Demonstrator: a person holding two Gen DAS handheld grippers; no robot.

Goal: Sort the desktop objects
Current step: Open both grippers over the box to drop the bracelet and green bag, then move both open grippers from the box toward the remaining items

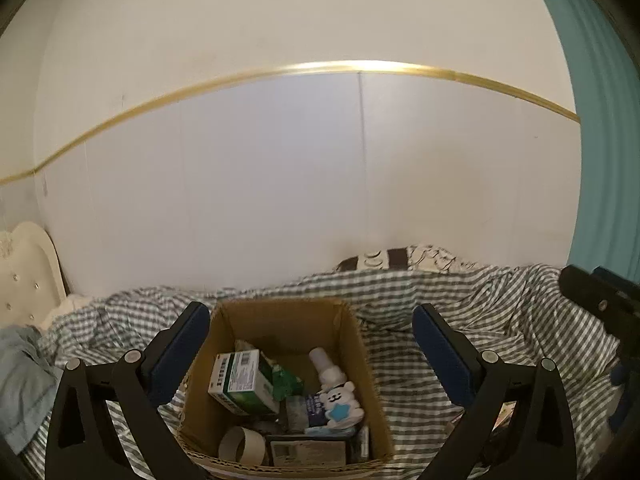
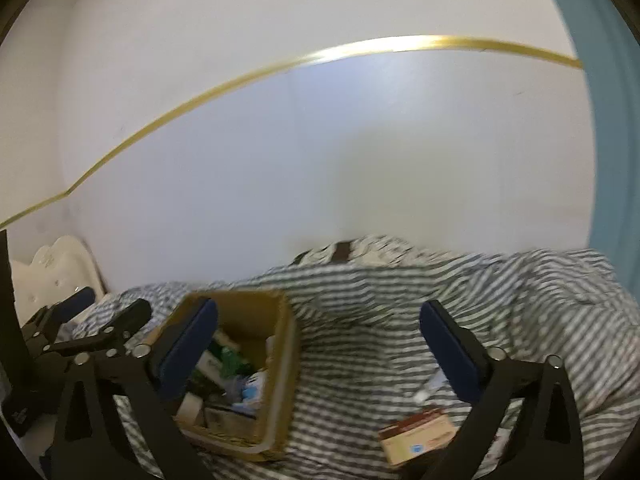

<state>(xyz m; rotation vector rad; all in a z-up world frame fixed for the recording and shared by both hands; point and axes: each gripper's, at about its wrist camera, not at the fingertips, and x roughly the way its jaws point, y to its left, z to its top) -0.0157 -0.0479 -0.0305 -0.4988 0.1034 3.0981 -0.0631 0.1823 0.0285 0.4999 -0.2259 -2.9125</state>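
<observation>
Brown cardboard box (image 1: 280,384) is sitting on soft striped bedding (image 1: 460,320) while you are holding both tongs (image 1: 312,356) (image 2: 320,360) wide open and empty, risking tipping it.

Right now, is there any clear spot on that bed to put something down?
Yes: the striped bedding between the cardboard box and the small carton lies bare, also beyond the box toward the wall. The box itself is crowded: green carton, bear-topped bottle, tape roll.
</observation>
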